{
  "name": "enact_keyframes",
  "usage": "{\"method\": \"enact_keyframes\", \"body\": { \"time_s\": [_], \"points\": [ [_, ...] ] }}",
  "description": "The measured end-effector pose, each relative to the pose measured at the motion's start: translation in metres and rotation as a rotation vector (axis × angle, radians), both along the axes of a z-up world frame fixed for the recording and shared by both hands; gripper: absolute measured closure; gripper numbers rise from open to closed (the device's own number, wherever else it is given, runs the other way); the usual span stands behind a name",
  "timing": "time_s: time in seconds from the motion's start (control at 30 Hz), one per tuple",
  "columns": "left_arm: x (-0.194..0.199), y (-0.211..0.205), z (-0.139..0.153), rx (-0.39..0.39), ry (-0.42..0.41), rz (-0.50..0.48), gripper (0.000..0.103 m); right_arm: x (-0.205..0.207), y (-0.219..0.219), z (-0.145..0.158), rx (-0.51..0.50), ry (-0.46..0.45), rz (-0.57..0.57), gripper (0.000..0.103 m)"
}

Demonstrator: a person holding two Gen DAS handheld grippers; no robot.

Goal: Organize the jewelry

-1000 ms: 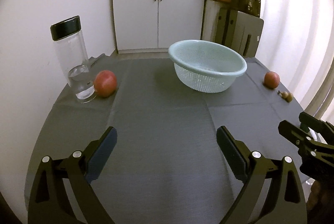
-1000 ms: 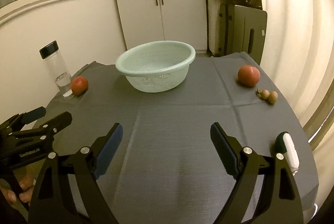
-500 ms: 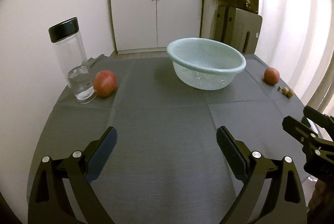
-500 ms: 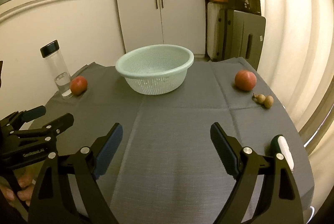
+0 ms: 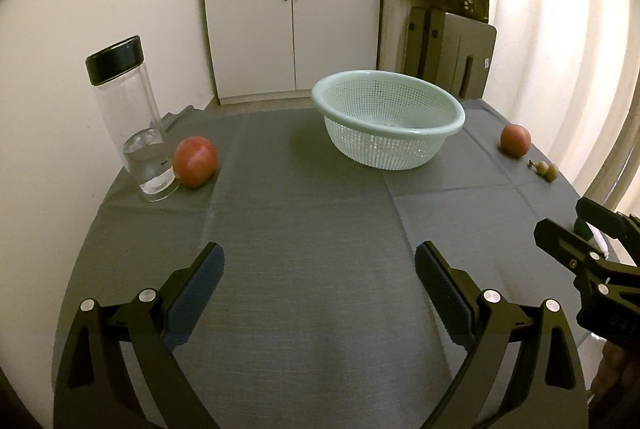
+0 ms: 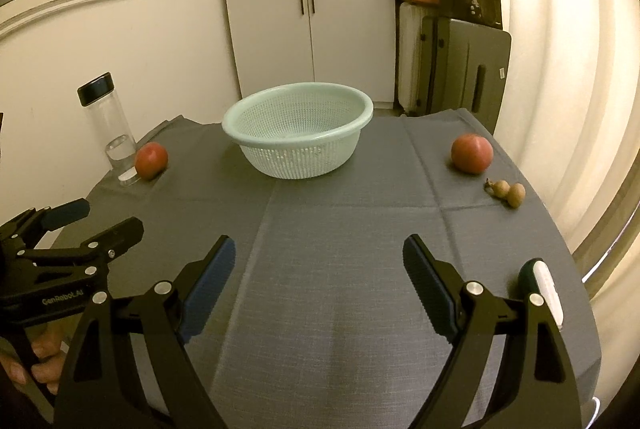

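Note:
No jewelry shows in either view. A pale green mesh basket (image 5: 387, 117) (image 6: 298, 133) stands empty at the far middle of the grey-clothed table (image 5: 304, 229). My left gripper (image 5: 316, 269) is open and empty above the near cloth; it also shows in the right wrist view (image 6: 96, 217). My right gripper (image 6: 318, 261) is open and empty, and shows at the right edge of the left wrist view (image 5: 568, 217). Two small brown nut-like objects (image 6: 507, 191) (image 5: 545, 169) lie at the right.
A glass bottle with a black lid (image 5: 128, 121) (image 6: 110, 133) stands at the far left beside a red fruit (image 5: 195, 161) (image 6: 151, 161). Another red fruit (image 5: 515, 140) (image 6: 472, 153) lies at the far right. A green-and-white object (image 6: 540, 285) lies near the right edge.
Both cameras have drawn back and up slightly, so the basket and fruits sit a little farther away. Both grippers stay open and empty.

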State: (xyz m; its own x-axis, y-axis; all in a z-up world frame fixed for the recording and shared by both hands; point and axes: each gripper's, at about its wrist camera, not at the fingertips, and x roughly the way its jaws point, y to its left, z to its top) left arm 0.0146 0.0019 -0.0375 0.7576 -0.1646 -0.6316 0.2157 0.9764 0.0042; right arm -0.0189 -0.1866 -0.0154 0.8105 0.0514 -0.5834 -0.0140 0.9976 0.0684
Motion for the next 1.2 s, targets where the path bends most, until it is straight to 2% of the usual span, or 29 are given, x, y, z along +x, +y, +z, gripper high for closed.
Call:
{"method": "enact_keyframes", "body": {
  "time_s": [1.2],
  "points": [
    [-0.003, -0.013, -0.002, 0.038, -0.002, -0.015, 0.009, 0.004, -0.002, -0.004, -0.012, 0.018, 0.012, 0.018]
  ]
}}
